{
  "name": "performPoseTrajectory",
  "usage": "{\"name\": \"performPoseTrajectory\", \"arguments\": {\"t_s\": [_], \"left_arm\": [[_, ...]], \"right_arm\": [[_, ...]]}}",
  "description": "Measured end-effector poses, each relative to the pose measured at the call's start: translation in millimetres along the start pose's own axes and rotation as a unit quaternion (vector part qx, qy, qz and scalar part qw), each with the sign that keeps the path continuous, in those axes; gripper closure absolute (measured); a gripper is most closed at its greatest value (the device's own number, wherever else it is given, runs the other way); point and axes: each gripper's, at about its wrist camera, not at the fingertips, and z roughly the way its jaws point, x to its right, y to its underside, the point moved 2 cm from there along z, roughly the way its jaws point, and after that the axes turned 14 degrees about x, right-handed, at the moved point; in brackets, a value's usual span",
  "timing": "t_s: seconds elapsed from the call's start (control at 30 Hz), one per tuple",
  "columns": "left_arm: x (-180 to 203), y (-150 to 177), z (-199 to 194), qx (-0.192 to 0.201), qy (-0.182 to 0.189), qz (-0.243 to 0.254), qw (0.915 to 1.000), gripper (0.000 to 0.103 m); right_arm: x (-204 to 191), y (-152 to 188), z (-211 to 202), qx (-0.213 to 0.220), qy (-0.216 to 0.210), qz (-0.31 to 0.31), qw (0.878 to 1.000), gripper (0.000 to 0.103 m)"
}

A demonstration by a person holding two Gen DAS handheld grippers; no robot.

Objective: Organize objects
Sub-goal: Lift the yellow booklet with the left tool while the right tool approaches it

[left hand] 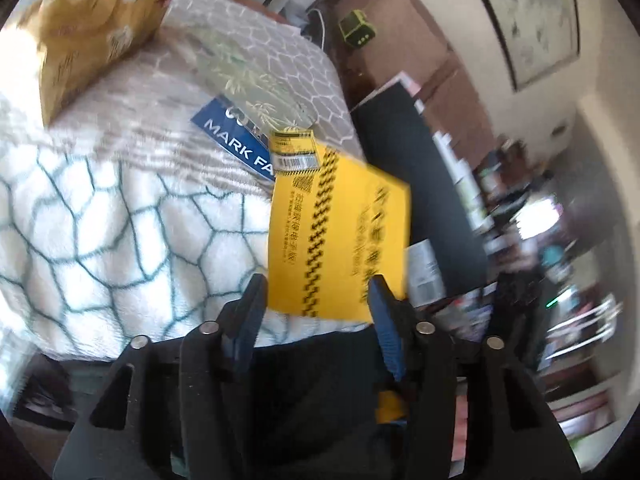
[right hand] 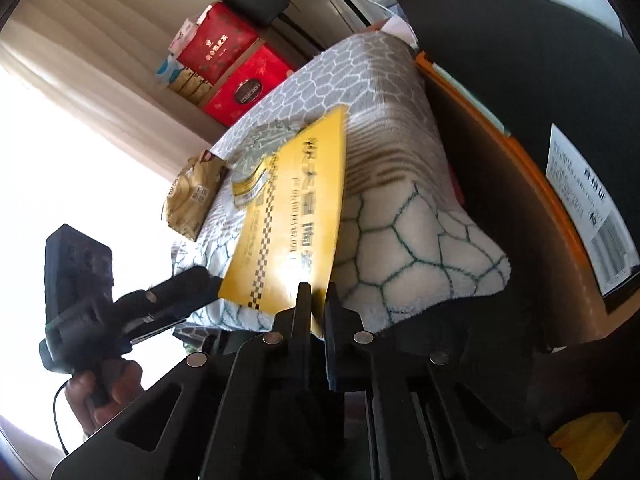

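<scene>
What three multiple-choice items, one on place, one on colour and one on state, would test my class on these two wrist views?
1. Where does the gold snack bag lie?
A. on the patterned blanket
B. inside a red tin
C. between the fingers of the left hand-held gripper

2. What colour is the booklet?
A. green
B. yellow
C. white

3. How does the right hand-held gripper stand?
A. wide open, apart from everything
B. out of view
C. shut on the booklet's lower edge

Answers:
1 A, the bag rests on the blanket beside the booklet.
2 B, its cover is yellow with black checker stripes.
3 C, its fingers pinch the booklet's edge, while the left hand-held gripper is open around the near end.
</scene>
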Motion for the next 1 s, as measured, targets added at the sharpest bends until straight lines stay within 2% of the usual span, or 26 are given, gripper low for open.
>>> {"name": "performPoseTrajectory", "arguments": {"t_s": [0.1,0.2,0.3,0.43,0.5,0.6,0.77,0.87,1.0], "left_arm": [[-7.0,-1.1,0.8,-0.003,0.026,-0.031,0.9992,0.053],[-1.6,3.6,3.3,-0.006,0.038,-0.02,0.999,0.053],[7.6,8.3,4.6,-0.012,0.068,-0.019,0.9974,0.053],[20.6,7.7,-1.4,0.012,0.096,-0.003,0.9953,0.053],[22.2,4.0,0.8,0.019,0.095,0.003,0.9953,0.047],[18.4,1.3,12.0,0.026,0.063,0.013,0.9976,0.047],[5.0,6.5,29.7,0.013,0.028,0.0,0.9995,0.047],[7.3,10.7,29.3,0.018,0.025,0.006,0.9995,0.047],[9.5,11.1,24.6,0.027,0.053,-0.011,0.9982,0.047]], "right_arm": [[4.6,2.8,4.0,-0.01,-0.028,0.031,0.999,0.1],[3.8,5.8,9.9,-0.013,-0.037,0.044,0.998,0.101],[1.0,5.1,13.8,-0.012,-0.039,0.047,0.998,0.101],[0.6,4.1,17.5,-0.014,-0.045,0.053,0.998,0.1],[-0.1,5.3,19.8,-0.015,-0.05,0.056,0.997,0.101],[1.8,6.3,20.9,-0.014,-0.057,0.063,0.996,0.101],[12.0,8.5,21.3,-0.016,-0.078,0.096,0.992,0.103],[13.7,8.7,21.4,-0.017,-0.084,0.1,0.991,0.103],[18.3,10.6,21.9,-0.016,-0.096,0.112,0.989,0.103]]}}
